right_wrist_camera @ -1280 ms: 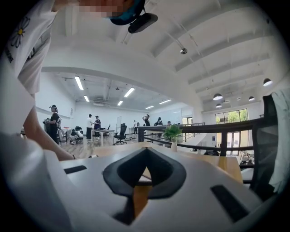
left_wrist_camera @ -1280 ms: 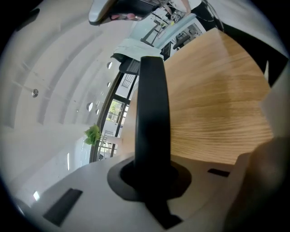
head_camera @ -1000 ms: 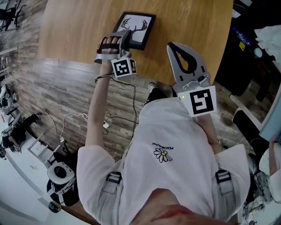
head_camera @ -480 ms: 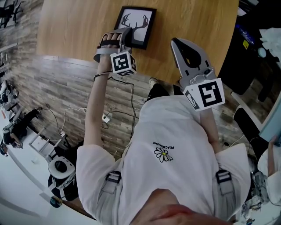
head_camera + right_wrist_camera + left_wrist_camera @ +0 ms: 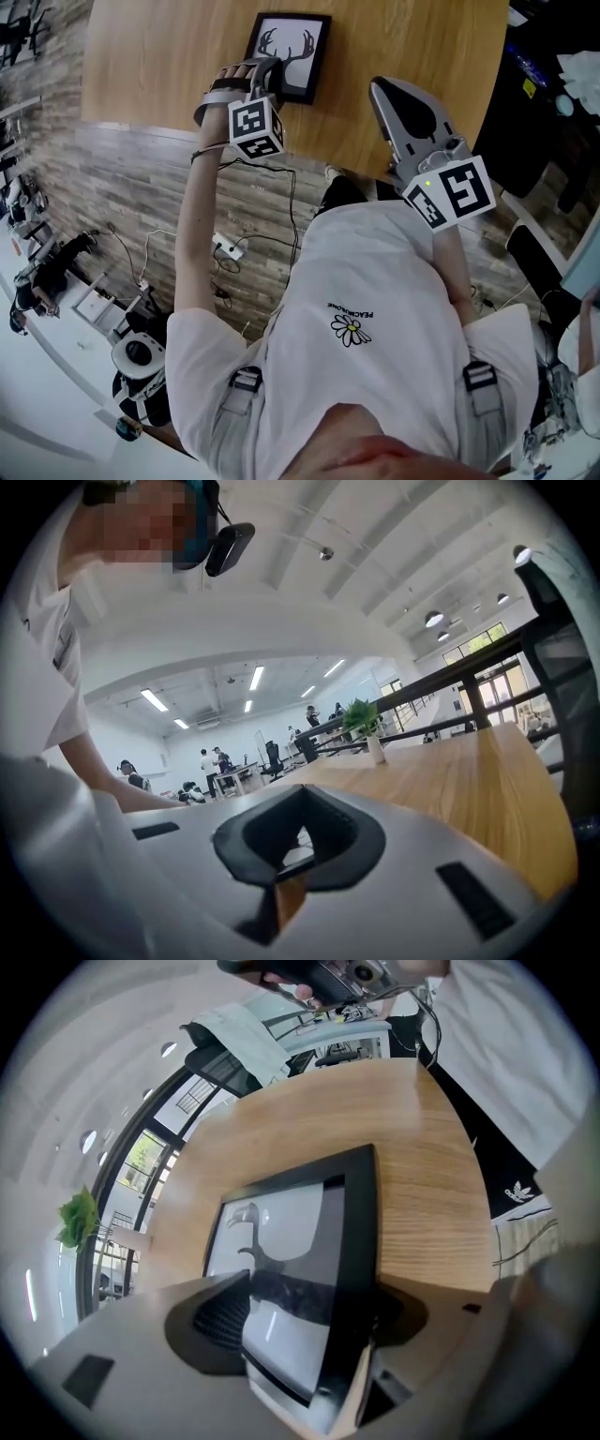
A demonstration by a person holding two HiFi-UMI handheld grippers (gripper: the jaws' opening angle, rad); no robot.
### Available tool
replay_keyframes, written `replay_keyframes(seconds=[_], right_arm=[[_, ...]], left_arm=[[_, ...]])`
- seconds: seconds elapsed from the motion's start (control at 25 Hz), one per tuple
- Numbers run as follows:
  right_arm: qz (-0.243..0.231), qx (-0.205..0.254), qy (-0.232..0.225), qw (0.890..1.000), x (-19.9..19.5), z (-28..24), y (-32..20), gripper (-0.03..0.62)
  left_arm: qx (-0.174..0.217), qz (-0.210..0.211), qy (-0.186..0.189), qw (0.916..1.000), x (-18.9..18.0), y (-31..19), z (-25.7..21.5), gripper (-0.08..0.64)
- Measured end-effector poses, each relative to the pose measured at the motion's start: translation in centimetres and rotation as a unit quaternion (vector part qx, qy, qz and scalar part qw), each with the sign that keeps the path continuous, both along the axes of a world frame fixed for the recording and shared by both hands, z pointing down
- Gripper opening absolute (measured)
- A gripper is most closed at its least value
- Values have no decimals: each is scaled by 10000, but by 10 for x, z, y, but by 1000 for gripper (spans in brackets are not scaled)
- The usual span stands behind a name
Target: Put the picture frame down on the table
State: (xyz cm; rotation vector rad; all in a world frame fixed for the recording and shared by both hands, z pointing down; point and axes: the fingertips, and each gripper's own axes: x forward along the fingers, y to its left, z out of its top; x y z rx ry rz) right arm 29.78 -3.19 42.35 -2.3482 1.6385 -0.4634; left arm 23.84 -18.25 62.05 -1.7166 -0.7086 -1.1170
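**Frame's on the table, left jaws letting go**

The black picture frame [image 5: 289, 54] with the antler print is lying flat on the wooden table [image 5: 159, 66], not far from the edge closest to the person.

The left gripper [image 5: 264, 81] is pointing steeply down at the near end of the frame. Its jaws have just been opening. In the left gripper view they're standing wide apart with the end of the frame sitting between them, and they aren't pinching it. The frame's dark border is sitting close to one jaw in that view, and I can't tell if it's actually touching.

The right gripper [image 5: 384, 89] is hovering off to the right of the frame, well apart from it, roughly over the table's near edge. Its jaws are sitting together and gripping nothing; the right gripper view is just showing bare tabletop past the tips.

A small potted plant [image 5: 362, 722] is standing way back on the table in that view.
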Motion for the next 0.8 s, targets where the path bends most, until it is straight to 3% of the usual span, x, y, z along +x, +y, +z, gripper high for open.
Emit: replay_keyframes(seconds=[0.36,0.8], right_arm=[[-172,73,-90,9998,-3,4,-3,10],[-49,49,-5,10000,3,8,-2,9]], left_arm=[[-347,7,-732,9967,-8,6,7,362],[-293,34,-1350,9904,-8,7,13,380]])
